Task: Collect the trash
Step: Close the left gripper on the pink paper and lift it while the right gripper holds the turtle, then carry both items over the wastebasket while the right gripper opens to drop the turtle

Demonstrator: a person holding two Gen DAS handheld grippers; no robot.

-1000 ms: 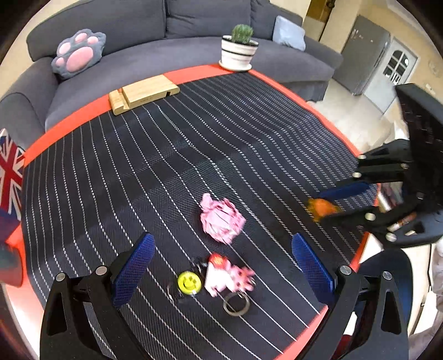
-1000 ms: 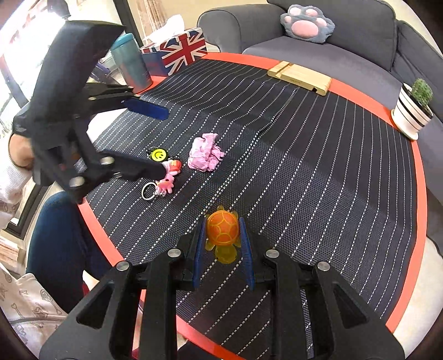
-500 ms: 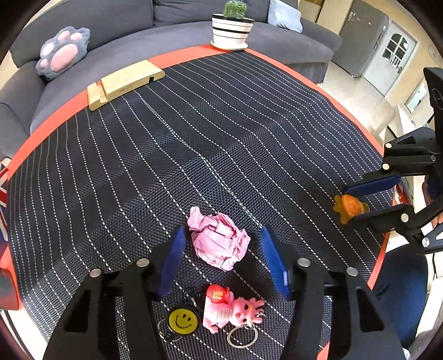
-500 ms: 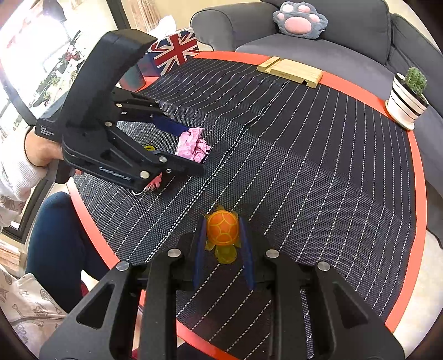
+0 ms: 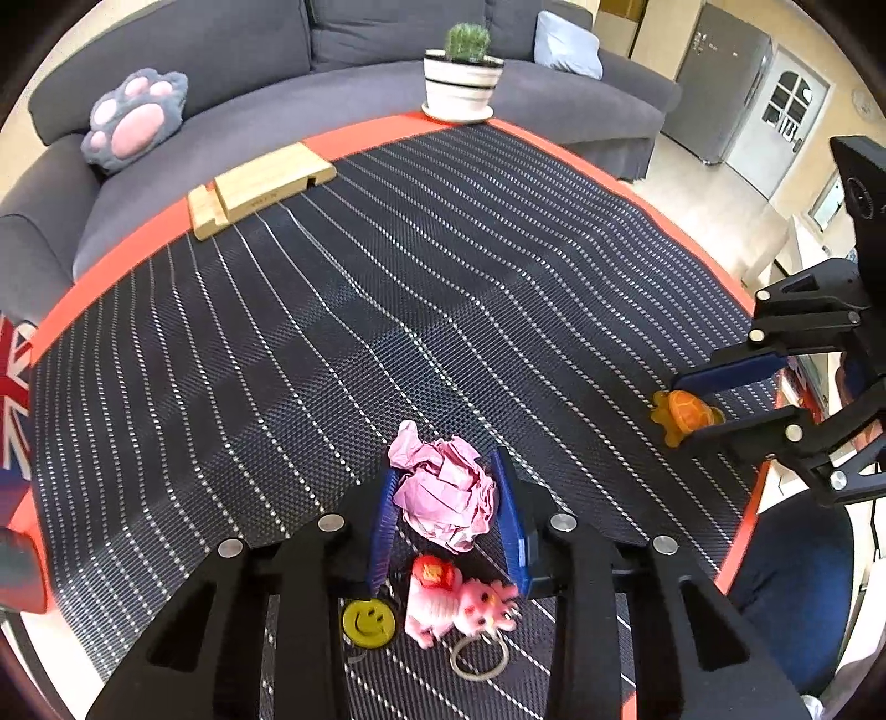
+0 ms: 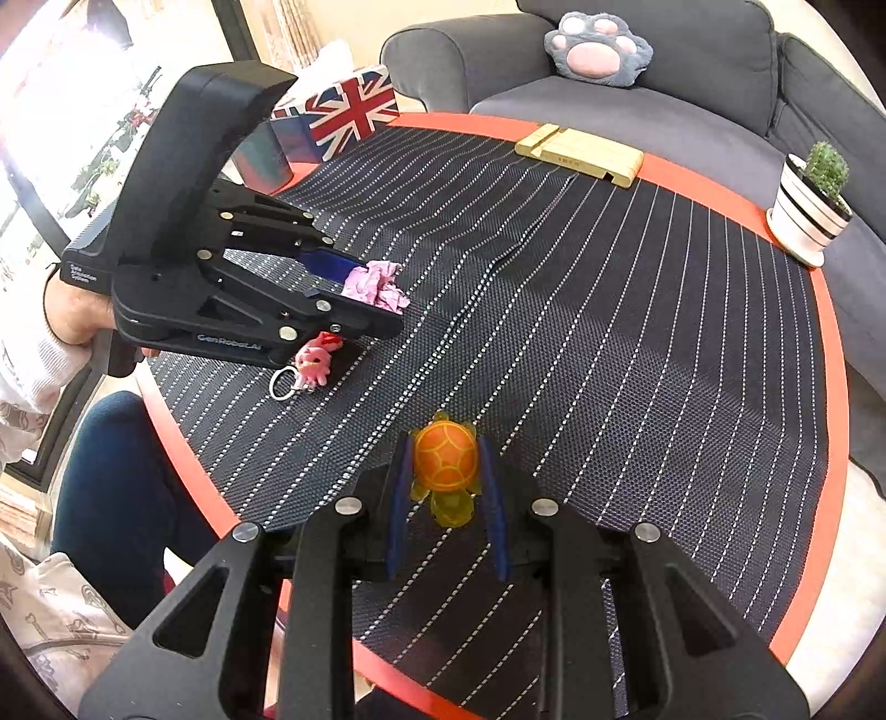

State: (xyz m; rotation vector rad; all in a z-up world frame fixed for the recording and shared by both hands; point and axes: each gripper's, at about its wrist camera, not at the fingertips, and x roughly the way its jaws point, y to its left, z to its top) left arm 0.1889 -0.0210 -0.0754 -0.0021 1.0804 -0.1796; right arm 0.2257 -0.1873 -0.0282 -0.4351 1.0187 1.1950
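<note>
Crumpled paper [image 5: 446, 493] on table mat [image 5: 387, 310], just behind keychain [image 5: 454, 603]; turtle toy [image 5: 684, 412] well right

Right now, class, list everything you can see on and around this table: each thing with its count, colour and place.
crumpled paper: one, pink, on the mat between the left claw's pads
toy turtle: one, orange, near table edge, in the right claw
keychain: one, pink figure, yellow smiley tag, below the paper
wooden stand: one, pale, far table edge
potted cactus: one, green in striped white pot, far edge
flag box: one, Union Jack, table edge
paw cushion: one, grey and pink, on the sofa
sofa: one, grey, behind the table
left claw: black, blue pads, closing on the paper
right claw: black, shut on the turtle
</note>
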